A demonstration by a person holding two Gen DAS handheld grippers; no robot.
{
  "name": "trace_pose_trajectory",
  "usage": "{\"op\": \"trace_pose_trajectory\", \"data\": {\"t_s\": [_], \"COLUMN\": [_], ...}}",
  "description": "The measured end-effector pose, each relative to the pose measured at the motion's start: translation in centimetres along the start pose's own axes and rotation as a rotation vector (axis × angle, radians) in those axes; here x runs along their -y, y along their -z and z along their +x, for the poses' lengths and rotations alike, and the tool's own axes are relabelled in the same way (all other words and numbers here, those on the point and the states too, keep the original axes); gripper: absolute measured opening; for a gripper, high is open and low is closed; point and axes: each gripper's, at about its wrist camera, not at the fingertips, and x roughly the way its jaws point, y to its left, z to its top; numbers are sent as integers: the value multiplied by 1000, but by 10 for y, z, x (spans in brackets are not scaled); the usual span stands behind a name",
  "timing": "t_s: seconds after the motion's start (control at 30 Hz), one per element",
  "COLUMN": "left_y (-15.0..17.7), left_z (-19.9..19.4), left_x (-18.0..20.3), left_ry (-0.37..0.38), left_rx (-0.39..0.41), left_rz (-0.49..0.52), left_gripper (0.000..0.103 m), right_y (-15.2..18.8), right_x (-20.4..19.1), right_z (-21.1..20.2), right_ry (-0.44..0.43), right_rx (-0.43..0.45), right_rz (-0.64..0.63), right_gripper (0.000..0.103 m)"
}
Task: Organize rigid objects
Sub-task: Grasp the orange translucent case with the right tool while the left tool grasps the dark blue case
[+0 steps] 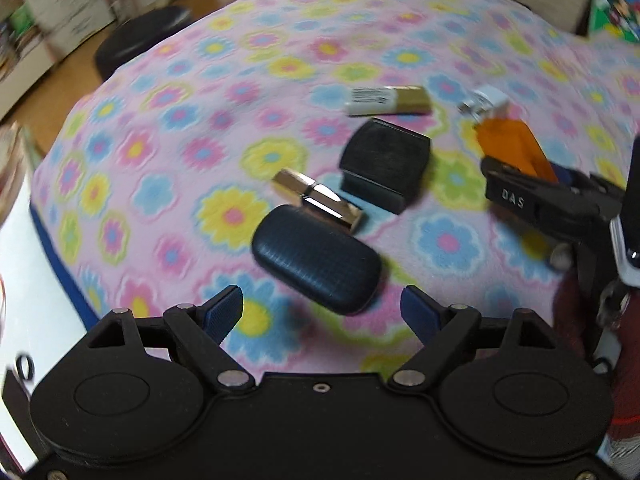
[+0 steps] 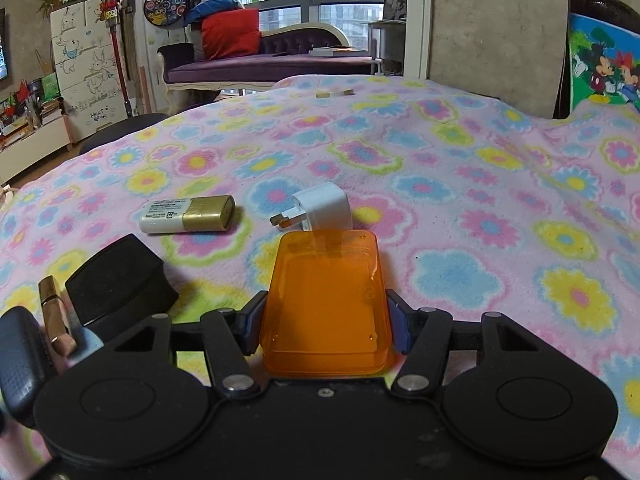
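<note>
Right gripper: clamped on the orange translucent box, blue pads pressed against its two long sides; box held flat, reaching forward past the fingertips.
Orange box, far end: just short of the white plug adapter, which lies on the flowered blanket; touching or not, hard to tell.
Left gripper: fingers spread wide, nothing between them, hovering low over the blanket.
Dark textured case: directly ahead of the left fingertips, slightly beyond the gap, lying flat.
Gold lipstick tube: against the far side of the case, angled.
Black square box: just past the lipstick, toward the blanket's middle.
White-and-gold power bank: beyond the black box, left of the adapter, well apart from both grippers.
Small gold item: near the blanket's far edge, blurred.
Left view: smeared.
</note>
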Motion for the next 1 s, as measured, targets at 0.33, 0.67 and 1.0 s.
{"op": "trace_pose_trajectory", "data": {"t_s": [0.33,0.67,1.0], "left_y": [-19,-31,-11], "left_z": [26,28,48], "left_x": [9,18,43], "left_ry": [88,73,-37], "left_rx": [-42,6,8], "left_rz": [191,372,524], "left_gripper": [93,93,99], "right_y": [1,2,2], "right_x": [3,1,1], "right_z": [-2,-3,-1], "right_ry": [-20,-13,-12], "right_rx": [-7,-7,-6], "right_rz": [11,-1,-5], "right_gripper": [59,60,61]}}
